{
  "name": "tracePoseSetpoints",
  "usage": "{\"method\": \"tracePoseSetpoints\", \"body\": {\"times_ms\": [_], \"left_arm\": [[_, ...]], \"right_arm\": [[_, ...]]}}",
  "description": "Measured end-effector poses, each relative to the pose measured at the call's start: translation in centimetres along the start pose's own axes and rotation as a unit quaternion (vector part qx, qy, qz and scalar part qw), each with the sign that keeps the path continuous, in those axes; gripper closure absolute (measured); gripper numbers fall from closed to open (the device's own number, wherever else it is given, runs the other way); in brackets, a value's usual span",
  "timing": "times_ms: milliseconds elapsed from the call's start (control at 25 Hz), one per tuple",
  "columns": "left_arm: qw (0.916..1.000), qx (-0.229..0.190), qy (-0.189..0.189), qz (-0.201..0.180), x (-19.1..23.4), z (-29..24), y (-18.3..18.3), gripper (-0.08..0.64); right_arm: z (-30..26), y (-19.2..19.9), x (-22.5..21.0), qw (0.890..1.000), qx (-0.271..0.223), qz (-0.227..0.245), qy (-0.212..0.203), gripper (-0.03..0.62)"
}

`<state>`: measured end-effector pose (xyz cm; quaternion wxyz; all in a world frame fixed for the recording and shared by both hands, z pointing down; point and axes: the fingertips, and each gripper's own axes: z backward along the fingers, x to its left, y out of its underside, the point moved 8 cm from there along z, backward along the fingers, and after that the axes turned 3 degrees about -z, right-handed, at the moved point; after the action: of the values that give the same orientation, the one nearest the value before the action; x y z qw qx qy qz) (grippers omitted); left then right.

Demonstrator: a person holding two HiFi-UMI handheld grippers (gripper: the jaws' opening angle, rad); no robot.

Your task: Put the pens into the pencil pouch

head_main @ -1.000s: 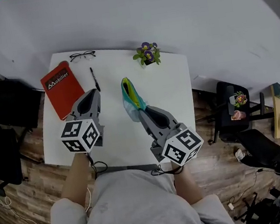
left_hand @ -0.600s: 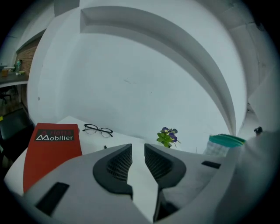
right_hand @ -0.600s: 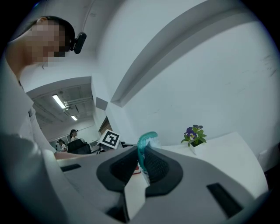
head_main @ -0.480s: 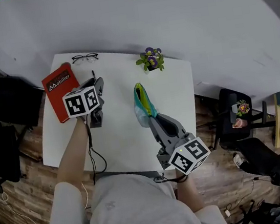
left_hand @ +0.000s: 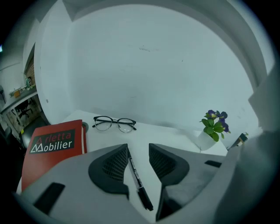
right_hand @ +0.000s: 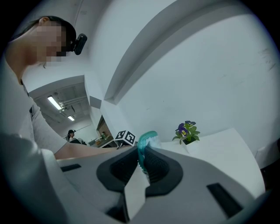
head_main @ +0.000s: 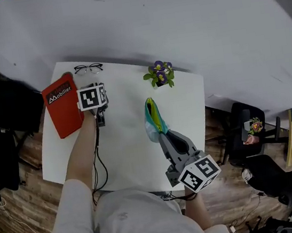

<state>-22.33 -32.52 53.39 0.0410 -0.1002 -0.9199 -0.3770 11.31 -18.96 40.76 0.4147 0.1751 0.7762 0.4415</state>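
A black pen (left_hand: 138, 181) lies on the white table (head_main: 129, 153) between the jaws of my left gripper (left_hand: 138, 158). Those jaws are opening, and their pads stand on either side of the pen without pressing on it. In the head view the gripper's marker cube (head_main: 92, 97) covers the pen. My right gripper (head_main: 159, 134) is shut on the lower end of a teal and yellow-green pencil pouch (head_main: 153, 115). It holds the pouch upright over the middle of the table. In the right gripper view the pouch (right_hand: 146, 141) sticks up from between the pads.
A red book (head_main: 60, 103) lies at the table's left edge, close beside the left gripper. Black glasses (head_main: 88, 68) rest at the far edge. A small potted plant (head_main: 160, 73) stands at the back right. Dark chairs stand on the wooden floor around the table.
My left gripper has moved away from me and down over the pen, and its jaws have opened around it. The right gripper, still holding the pouch, has shifted slightly.
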Motion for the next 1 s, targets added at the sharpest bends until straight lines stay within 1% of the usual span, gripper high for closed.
{"method": "tracePoseSetpoints", "body": {"times_ms": [200,360,520,600,680,800,840,880,920,1000], "left_arm": [[0.9992,0.026,-0.025,0.020,0.6,-2.7,-0.3,0.423],[0.9974,0.050,-0.044,0.027,1.1,-4.2,0.0,0.419],[0.9957,0.063,-0.057,0.037,1.5,-5.3,0.6,0.411],[0.9950,0.062,-0.070,0.034,1.6,-5.5,0.9,0.396],[0.9946,0.059,-0.082,0.024,1.6,-5.6,0.8,0.396],[0.9945,0.058,-0.086,0.012,1.4,-5.6,0.8,0.412],[0.9947,0.061,-0.083,0.011,1.3,-5.6,0.8,0.435],[0.9948,0.066,-0.077,0.011,1.2,-5.7,0.9,0.490],[0.9950,0.069,-0.071,0.010,1.0,-5.8,1.0,0.506],[0.9959,0.065,-0.063,0.004,0.7,-5.6,0.9,0.506]], "right_arm": [[-0.7,-0.1,-1.3,1.000,0.013,-0.003,-0.003,0.531],[-1.0,-0.1,-1.9,1.000,0.021,-0.008,-0.001,0.531],[-1.0,-0.1,-2.6,1.000,0.026,-0.011,0.002,0.531],[-1.0,-0.1,-2.8,1.000,0.028,-0.012,0.004,0.531],[-1.1,-0.2,-3.0,1.000,0.029,-0.013,0.004,0.531],[-1.3,-0.2,-3.1,0.999,0.031,-0.011,0.003,0.531],[-1.4,-0.1,-3.0,0.999,0.032,-0.011,0.002,0.531],[-1.4,-0.1,-3.0,0.999,0.033,-0.011,0.002,0.531],[-1.5,-0.1,-3.0,0.999,0.034,-0.010,0.002,0.531],[-1.6,-0.1,-2.9,0.999,0.034,-0.009,0.001,0.531]]}}
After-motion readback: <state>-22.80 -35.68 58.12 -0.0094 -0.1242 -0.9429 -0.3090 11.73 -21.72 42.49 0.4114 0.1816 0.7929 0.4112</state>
